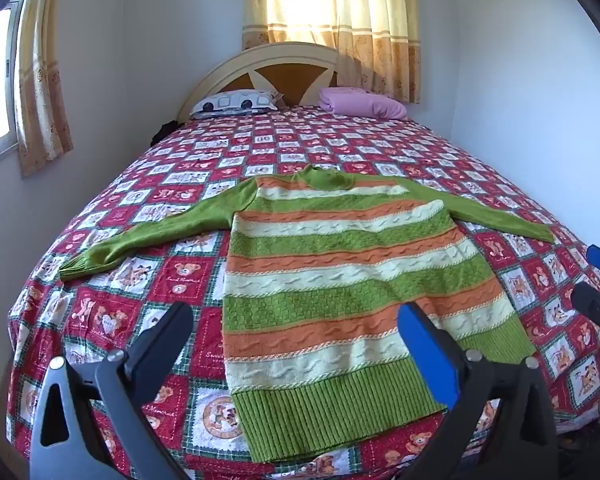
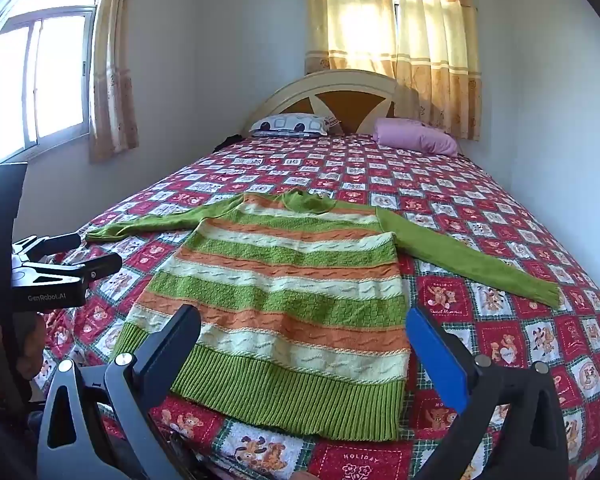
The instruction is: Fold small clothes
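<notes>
Sweater lay flat on the bed, spread out front-up or back-up, couldn't tell which; green, orange and cream stripes with a ribbed green hem nearest the cameras and the collar pointing toward the headboard. Both green sleeves were stretched outward to either side, resting on the red patchwork bedspread, not folded in. Left tongs were wide apart, hovering over the lower part of the sweater near the hem, nothing between the fingers, no contact visible. Right tongs were likewise wide apart, above the hem area, holding nothing. In the left wrist view the right tongs showed at the right edge, beside the sweater's right sleeve end; in the right wrist view the left tongs sat at the left edge near the left cuff, with a hand under it. A patterned pillow and a folded purple blanket sat at the head of the bed, well apart from the sweater. Curtains hung behind the headboard, sunlit; a window was on the left wall with another curtain beside it. Sweater sat near the foot edge of the bed, hem just short of the edge.
</notes>
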`<act>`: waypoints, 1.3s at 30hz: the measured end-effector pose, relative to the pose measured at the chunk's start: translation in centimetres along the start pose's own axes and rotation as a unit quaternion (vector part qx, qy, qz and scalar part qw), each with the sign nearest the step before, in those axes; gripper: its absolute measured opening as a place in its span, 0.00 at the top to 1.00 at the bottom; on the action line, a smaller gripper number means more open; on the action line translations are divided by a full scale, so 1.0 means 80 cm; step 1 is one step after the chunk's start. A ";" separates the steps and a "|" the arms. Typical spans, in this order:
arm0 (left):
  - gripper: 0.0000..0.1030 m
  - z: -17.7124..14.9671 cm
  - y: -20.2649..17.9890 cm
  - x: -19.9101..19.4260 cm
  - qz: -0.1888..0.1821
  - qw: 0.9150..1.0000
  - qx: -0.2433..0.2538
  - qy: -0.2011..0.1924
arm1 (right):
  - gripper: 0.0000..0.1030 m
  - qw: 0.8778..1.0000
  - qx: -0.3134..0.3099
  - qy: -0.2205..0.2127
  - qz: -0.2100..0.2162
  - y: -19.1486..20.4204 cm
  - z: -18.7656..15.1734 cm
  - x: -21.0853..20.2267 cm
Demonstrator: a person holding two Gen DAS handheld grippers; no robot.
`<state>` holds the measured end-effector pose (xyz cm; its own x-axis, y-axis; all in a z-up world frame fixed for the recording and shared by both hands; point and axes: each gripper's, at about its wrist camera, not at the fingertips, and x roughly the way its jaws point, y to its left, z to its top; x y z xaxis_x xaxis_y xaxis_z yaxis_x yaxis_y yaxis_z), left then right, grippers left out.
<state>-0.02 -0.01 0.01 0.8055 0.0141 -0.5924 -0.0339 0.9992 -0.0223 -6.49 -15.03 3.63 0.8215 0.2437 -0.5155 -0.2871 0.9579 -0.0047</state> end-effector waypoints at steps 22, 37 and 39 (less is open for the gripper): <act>0.00 0.000 0.004 0.000 0.031 0.999 0.010 -0.011 | 0.01 1.000 0.012 0.010 0.007 -0.006 -0.011 0.010; 0.00 -0.001 0.008 0.004 0.040 0.999 0.003 -0.006 | 0.01 1.000 0.017 0.018 0.014 -0.005 -0.015 0.015; 0.00 -0.001 0.010 0.004 0.040 0.999 0.001 -0.006 | 0.01 1.000 0.017 0.018 0.015 -0.005 -0.015 0.015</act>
<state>0.18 0.76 -0.26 0.8076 0.0941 -0.5821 -0.0968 0.9950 0.0265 -5.95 -15.29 1.99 0.7949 0.2668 -0.5449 -0.2931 0.9552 0.0402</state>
